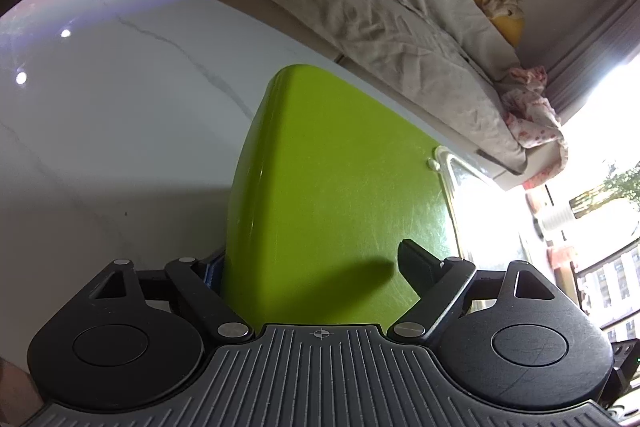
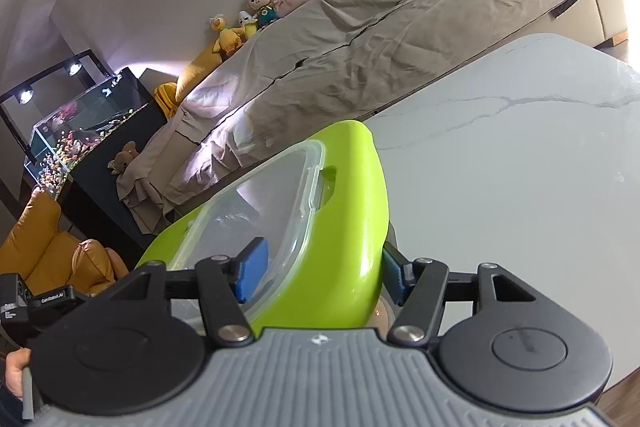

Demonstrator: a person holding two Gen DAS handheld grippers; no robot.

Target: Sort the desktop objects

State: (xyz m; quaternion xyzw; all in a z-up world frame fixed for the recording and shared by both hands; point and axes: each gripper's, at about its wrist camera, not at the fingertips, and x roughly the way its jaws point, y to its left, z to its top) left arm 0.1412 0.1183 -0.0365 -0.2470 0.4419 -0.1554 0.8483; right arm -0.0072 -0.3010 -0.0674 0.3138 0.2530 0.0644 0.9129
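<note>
A lime-green tray is held tilted above the white marble table. My left gripper is shut on its near rim, one finger below and one finger on its inner face. A clear plastic lid lies in the tray at its right side. In the right wrist view the same green tray carries the clear lid. My right gripper is shut on the tray's rim, one blue pad over the lid and the other outside the rim.
A bed with a beige cover runs along the table's far side, with stuffed toys by the wall. A fish tank on a black stand and an orange leather chair stand at the left. A bright window is at the right.
</note>
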